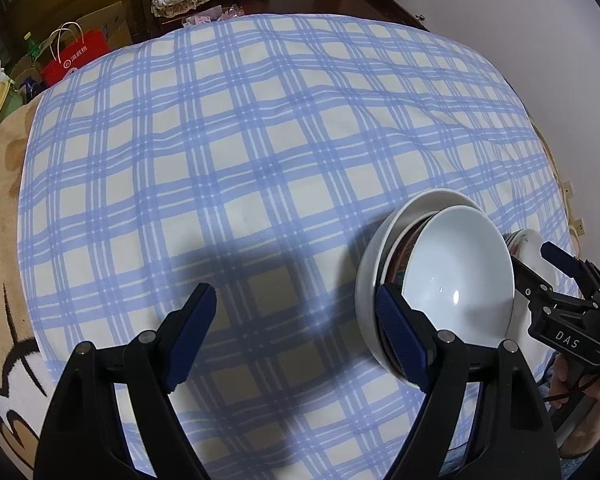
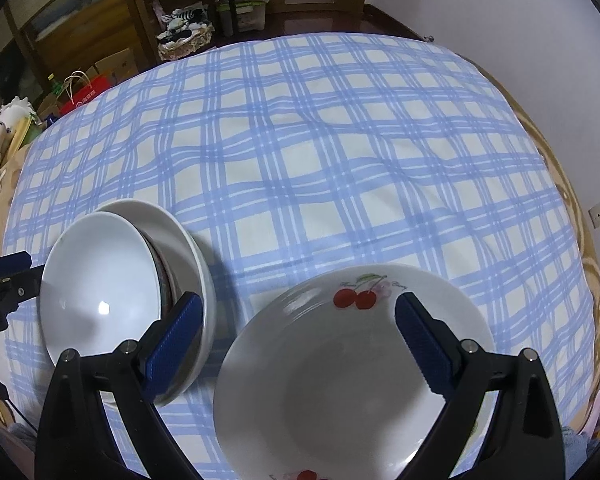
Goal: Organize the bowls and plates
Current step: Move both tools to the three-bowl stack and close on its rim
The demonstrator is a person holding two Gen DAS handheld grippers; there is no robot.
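Both claws hang wide over the cloth with nothing between their pads. My left claw (image 1: pixel 296 344) spreads its jaws above bare check and shadow, its right pad just beside the stack's near rim but, as far as I can tell, not pressing it. My right claw (image 2: pixel 300 340) stands just as wide above the cherry plate (image 2: pixel 340 380), 1 pad over the plate's right half, the other out past its left rim near the stack; neither pad grips.

Largest first: the blue-checked cloth (image 1: pixel 260 140) covers the whole work surface. On it, at the near edge, lies the cherry plate, which from my right wrist looks like the top of a plate pile, though I can't count what is under it. Just left of it sits the bowl stack (image 2: pixel 116 280): a white bowl (image 1: pixel 456 276) nested in a patterned one, nested in a bigger white bowl. The top bowl leans instead of seating flat. Stack and plate sit near each other, apart.

My judgement: bowls are gathered and plates piled, so the sorting is far along, and I am between grips. Next I'd probably square the tilted top bowl, which means closing on its rim gently so the stack doesn't slide.

Both hands point steeply down, side by side, wrists roughly level.
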